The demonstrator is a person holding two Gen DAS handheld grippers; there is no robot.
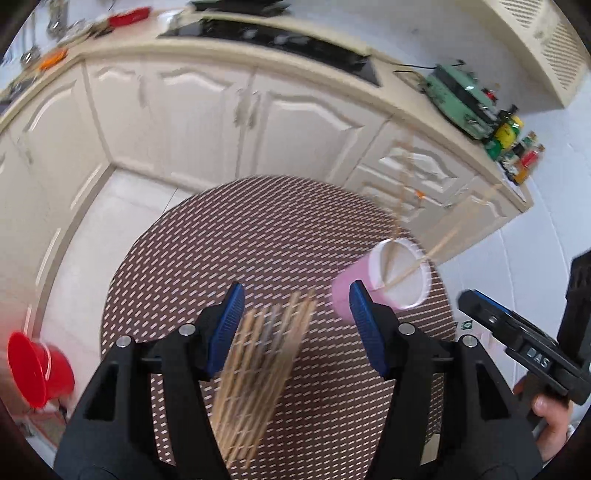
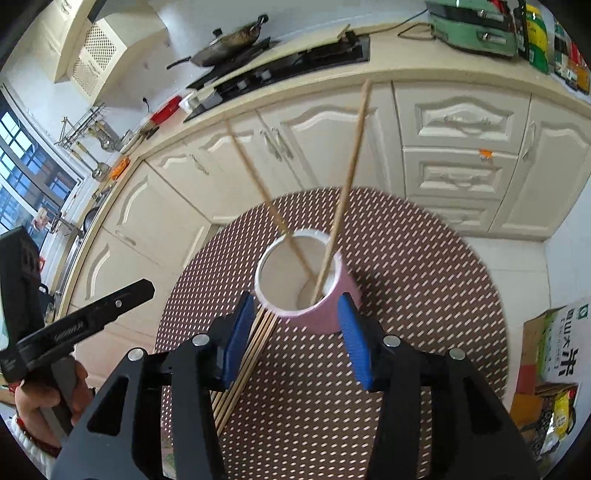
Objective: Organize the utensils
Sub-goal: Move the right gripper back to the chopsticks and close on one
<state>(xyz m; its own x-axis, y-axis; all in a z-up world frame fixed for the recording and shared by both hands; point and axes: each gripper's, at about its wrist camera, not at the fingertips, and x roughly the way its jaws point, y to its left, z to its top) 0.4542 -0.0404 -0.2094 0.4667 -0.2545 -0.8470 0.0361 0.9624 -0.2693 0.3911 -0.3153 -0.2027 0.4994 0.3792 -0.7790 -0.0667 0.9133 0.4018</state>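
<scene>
A pink holder cup (image 2: 317,314) with a white inside stands on the round brown patterned table (image 2: 406,280); two wooden chopsticks (image 2: 351,173) lean in it. It also shows in the left wrist view (image 1: 384,280). A pile of several wooden chopsticks (image 1: 262,365) lies on the table. My left gripper (image 1: 295,325) is open and empty, hovering over the pile, with the cup just beyond its right finger. My right gripper (image 2: 295,332) is open and empty, jaws on either side of the cup's near side, apart from it. The pile's edge (image 2: 251,354) shows by its left finger.
Cream kitchen cabinets (image 2: 461,147) and a counter with a stove (image 2: 295,62) and a green appliance (image 2: 476,29) curve behind the table. A red bucket (image 1: 37,369) stands on the floor left. Boxes and bags (image 2: 554,362) stand on the floor right.
</scene>
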